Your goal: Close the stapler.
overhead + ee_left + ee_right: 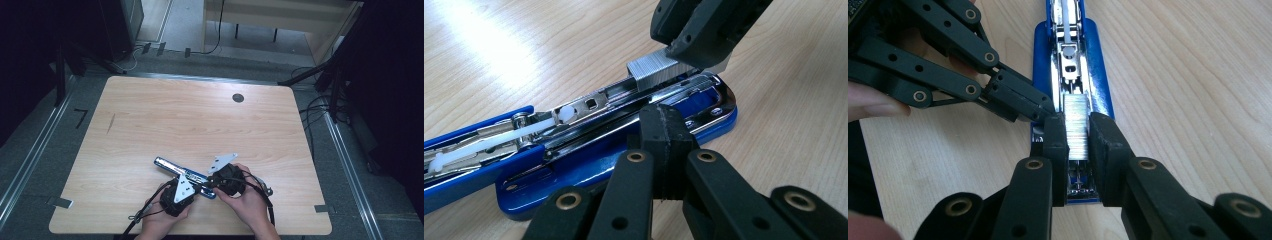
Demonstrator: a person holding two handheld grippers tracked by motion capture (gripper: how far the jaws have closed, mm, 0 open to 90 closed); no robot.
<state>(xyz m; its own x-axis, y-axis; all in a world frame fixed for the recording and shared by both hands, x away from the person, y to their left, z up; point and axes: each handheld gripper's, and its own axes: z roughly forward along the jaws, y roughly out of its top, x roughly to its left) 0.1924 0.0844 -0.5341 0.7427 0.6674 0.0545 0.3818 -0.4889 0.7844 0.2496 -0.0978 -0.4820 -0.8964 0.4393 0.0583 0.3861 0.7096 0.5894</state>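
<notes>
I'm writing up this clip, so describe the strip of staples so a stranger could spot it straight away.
Find the wooden table, then the opened blue stapler near its front edge. The strip of staples sits over the stapler's metal channel, pinched by the right gripper: a small silvery ridged block, the only loose metal piece there.

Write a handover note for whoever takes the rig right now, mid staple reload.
Right hand-held gripper: shut on the staple strip, holding it over the stapler's open metal channel.
Left hand-held gripper: jaws closed, pressed against the blue base, apparently steadying it.
Stapler lies opened flat on the table, near the front edge.
Done: stapler opened, strip picked up and brought to the channel.
Left: seat the strip fully, release, close the stapler.
</notes>
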